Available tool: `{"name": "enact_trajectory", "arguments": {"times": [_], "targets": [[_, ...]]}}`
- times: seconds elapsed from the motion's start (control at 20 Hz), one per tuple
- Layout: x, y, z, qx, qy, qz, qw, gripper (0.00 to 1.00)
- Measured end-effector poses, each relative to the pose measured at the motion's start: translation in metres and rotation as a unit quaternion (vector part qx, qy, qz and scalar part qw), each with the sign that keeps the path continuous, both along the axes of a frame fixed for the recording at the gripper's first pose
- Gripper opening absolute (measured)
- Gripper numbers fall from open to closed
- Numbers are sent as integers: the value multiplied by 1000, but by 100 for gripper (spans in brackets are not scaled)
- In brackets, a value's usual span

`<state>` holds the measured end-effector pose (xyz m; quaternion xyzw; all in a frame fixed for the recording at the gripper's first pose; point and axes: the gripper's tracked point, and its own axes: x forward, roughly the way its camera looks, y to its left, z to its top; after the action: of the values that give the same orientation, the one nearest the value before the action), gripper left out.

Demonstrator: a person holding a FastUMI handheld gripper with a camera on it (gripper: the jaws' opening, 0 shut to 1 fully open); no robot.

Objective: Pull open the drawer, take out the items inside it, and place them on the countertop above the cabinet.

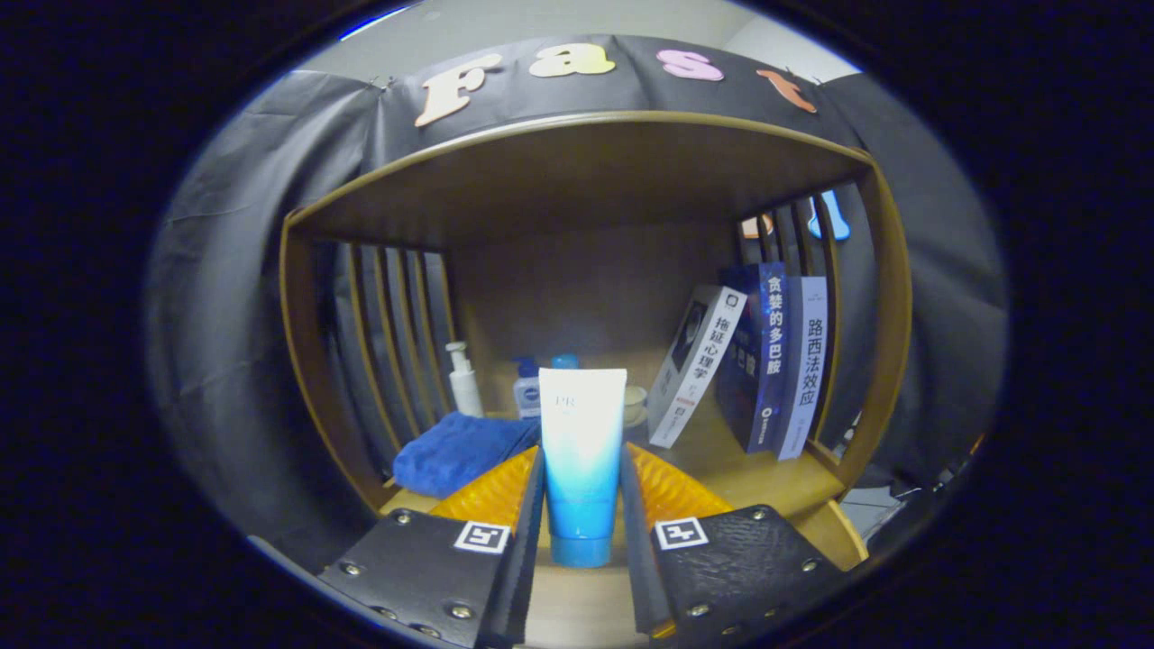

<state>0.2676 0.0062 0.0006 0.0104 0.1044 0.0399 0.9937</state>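
Wooden shelf unit [577,171] with slatted sides stands on the counter [766,487]. Three books [766,361] lean near the counter's right edge. A blue towel [455,451] lies near the left edge. A white-and-blue tube [580,460] stands cap-down at the counter's front edge, pinched between the gripper [581,505] fingers, both pressing its sides. A pump bottle [463,379] and small bottle [527,389] stand at the back.
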Motion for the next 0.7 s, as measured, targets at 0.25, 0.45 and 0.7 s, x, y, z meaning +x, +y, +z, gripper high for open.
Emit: {"name": "enact_trajectory", "arguments": {"times": [0.25, 0.45, 0.7], "targets": [[49, -16, -55, -1, 17, -40, 999, 44], [76, -26, -106, -10, 56, -67, 996, 44], [94, -26, -142, -10, 84, -76, 994, 44]]}}
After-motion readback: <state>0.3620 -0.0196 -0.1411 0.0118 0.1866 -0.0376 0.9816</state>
